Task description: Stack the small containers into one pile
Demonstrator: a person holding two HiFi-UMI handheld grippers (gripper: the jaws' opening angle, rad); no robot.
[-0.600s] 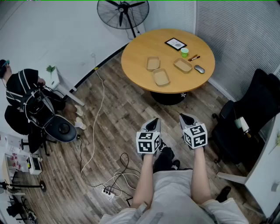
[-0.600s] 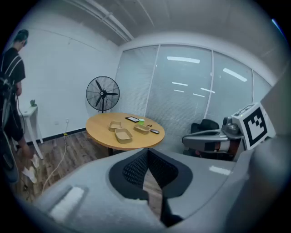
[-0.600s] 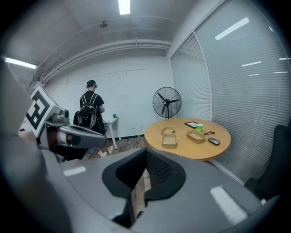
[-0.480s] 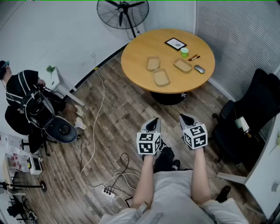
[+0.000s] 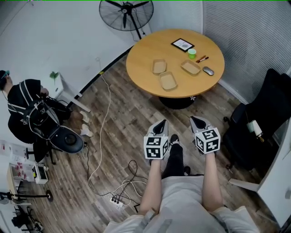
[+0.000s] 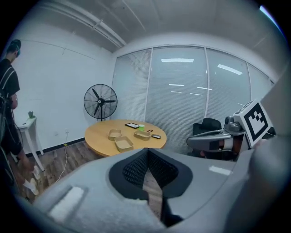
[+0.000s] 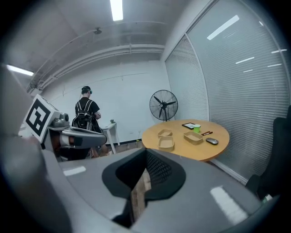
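Three small tan containers lie apart on the round wooden table (image 5: 145,77): one at the left (image 5: 159,66), one nearer me (image 5: 167,80), one at the right (image 5: 190,68). The gripper views show them too, as container (image 6: 114,134), container (image 6: 123,143), container (image 6: 142,134) and container (image 7: 165,133), container (image 7: 166,144), container (image 7: 193,137). My left gripper (image 5: 161,123) and right gripper (image 5: 194,119) hang side by side over the floor, well short of the table. Both are shut and hold nothing. Both point toward the table.
On the table also lie a framed tablet (image 5: 182,45), a green cup (image 5: 192,53), pens (image 5: 202,59) and a mouse (image 5: 208,71). A standing fan (image 5: 127,13) is behind it, a black chair (image 5: 259,127) to the right. Cables (image 5: 120,186) trail on the floor; a person (image 5: 22,98) stands left.
Both grippers sit slightly lower and further right in the head view, and my foot has stepped forward between them. The jaws stay shut. The containers have not moved.
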